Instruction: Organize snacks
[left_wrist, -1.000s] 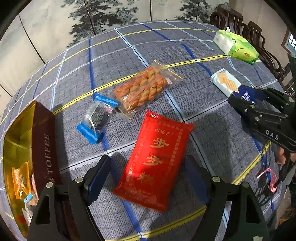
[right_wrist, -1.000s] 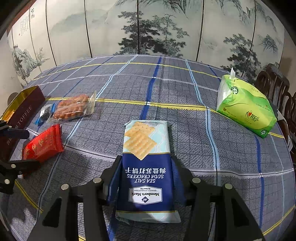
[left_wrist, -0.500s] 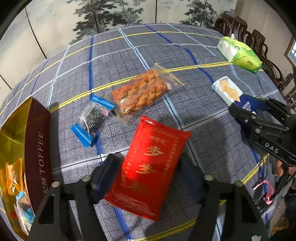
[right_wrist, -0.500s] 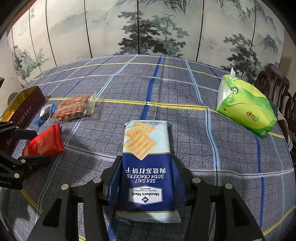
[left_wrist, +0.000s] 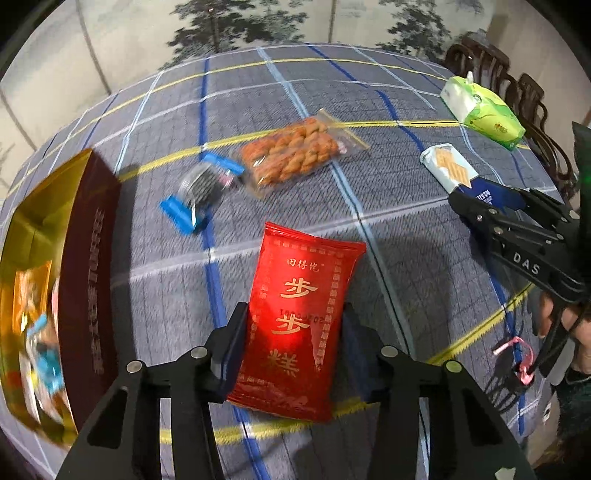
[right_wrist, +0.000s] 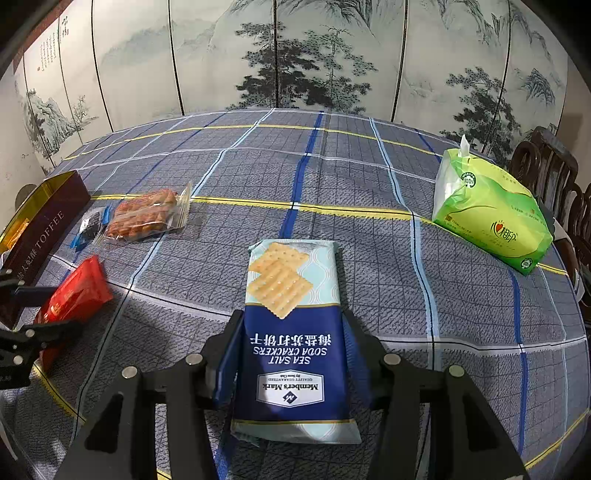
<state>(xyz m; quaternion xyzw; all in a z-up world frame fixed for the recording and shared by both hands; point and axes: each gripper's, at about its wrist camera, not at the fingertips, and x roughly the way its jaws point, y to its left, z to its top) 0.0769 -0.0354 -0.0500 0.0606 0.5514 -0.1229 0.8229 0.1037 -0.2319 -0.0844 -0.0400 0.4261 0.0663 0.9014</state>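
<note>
Left gripper jaws closing on red snack packet, pads at its sides near the lower end. Right gripper clamped on cracker pack, right of red packet. Risk: slippery film sliding or buckling, packet dropping short of toffee box at left. Long axis of red packet along fingers, top edge pointing away toward twist-pastry bag.
</note>
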